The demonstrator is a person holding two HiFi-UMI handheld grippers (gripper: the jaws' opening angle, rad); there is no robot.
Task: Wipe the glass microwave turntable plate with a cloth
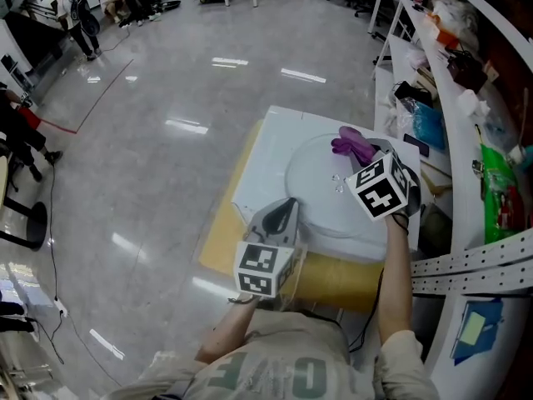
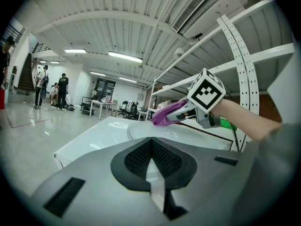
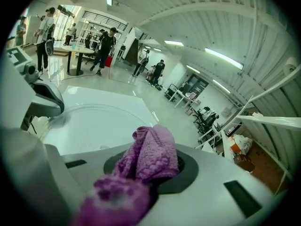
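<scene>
Though blurry, cloth (image 3: 151, 152) (seemingly) in gripper (image 3: 155, 173)

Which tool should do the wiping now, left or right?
Right. The right tool grips the purple cloth just above the plate. The left tool pinches the plate's near rim and holds no cloth.

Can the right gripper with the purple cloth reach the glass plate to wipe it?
Probably yes. The right gripper, shut on the purple cloth, hangs over the far side of the glass plate with nothing between them. The left gripper sits at the near rim, out of the way.
</scene>
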